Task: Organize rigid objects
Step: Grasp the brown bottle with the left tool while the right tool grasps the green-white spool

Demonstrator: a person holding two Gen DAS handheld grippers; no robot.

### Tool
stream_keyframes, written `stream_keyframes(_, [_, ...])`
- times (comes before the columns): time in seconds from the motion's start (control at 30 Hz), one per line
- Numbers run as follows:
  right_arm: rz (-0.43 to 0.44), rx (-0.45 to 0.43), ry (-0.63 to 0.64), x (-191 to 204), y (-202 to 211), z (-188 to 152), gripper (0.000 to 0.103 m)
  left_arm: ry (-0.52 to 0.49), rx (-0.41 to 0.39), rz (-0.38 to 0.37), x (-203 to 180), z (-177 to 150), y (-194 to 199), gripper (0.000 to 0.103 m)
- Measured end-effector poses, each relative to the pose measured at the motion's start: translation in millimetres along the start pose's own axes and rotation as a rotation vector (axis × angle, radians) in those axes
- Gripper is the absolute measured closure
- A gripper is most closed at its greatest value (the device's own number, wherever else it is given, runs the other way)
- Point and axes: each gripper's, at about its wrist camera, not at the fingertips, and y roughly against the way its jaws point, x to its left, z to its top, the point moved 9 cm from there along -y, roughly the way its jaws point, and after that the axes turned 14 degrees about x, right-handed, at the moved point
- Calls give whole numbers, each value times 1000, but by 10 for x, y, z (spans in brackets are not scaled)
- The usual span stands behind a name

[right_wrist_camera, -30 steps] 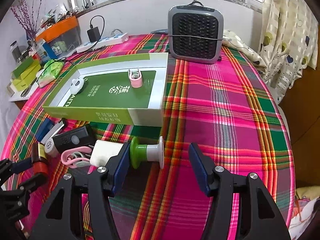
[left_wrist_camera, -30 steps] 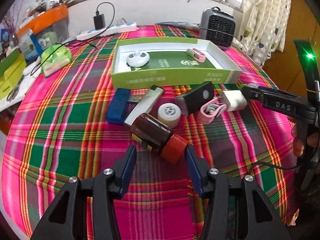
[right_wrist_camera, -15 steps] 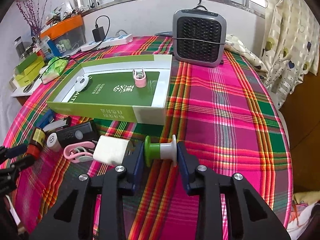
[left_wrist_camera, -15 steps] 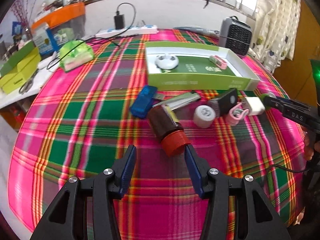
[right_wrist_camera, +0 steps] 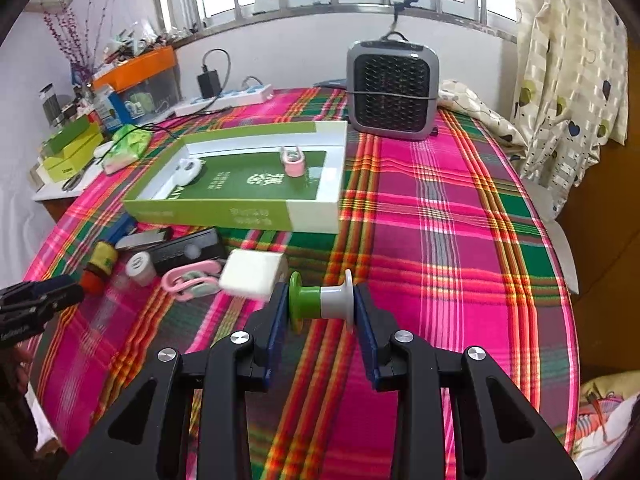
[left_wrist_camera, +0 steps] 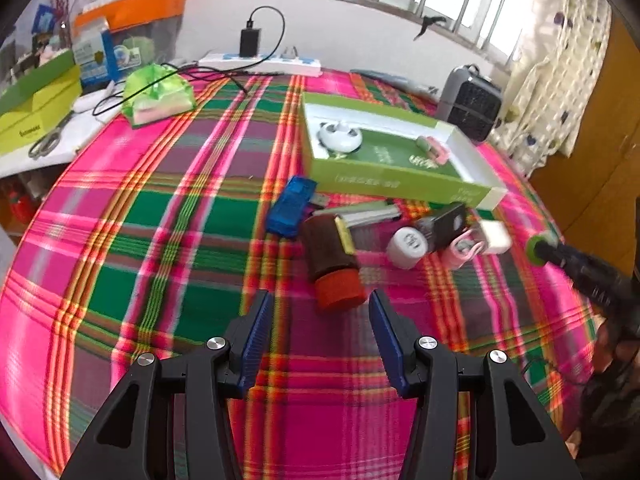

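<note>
My right gripper (right_wrist_camera: pixel 320 304) is shut on a green and white spool (right_wrist_camera: pixel 320 302), held just above the plaid cloth beside a white charger (right_wrist_camera: pixel 254 276). My left gripper (left_wrist_camera: pixel 318 316) is open and empty, just short of the red cap of a lying brown bottle (left_wrist_camera: pixel 330 254). A row of small objects lies before the green tray (left_wrist_camera: pixel 396 184): a blue USB stick (left_wrist_camera: pixel 290 206), a white round cap (left_wrist_camera: pixel 408 244), a black device (left_wrist_camera: pixel 446 222), a pink clip (left_wrist_camera: pixel 462 250). The tray (right_wrist_camera: pixel 240 212) holds a white round item (right_wrist_camera: pixel 188 168) and a pink clip (right_wrist_camera: pixel 292 160).
A grey heater (right_wrist_camera: pixel 392 88) stands behind the tray. A power strip (left_wrist_camera: pixel 260 64) with a charger and cables, a green pouch (left_wrist_camera: pixel 158 94), boxes and scissors (left_wrist_camera: pixel 46 142) sit at the far left. The table edge curves off at right.
My right gripper has closed on the spool and lifted it slightly. My left gripper has swung left and back, so the bottle now points its cap at the open jaws.
</note>
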Motion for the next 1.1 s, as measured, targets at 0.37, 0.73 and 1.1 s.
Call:
stream_keyframes(0.37, [6, 19, 58, 245, -33, -150, 69, -38, 24, 90, -125, 215, -243, 54])
stream_keyframes(0.73, [-22, 39, 80, 323, -143, -177, 69, -23, 39, 124, -28, 324, -392, 54])
stream_keyframes(1.1, [-17, 43, 51, 294, -183, -170, 67, -34, 30, 127, 9, 342, -400, 54])
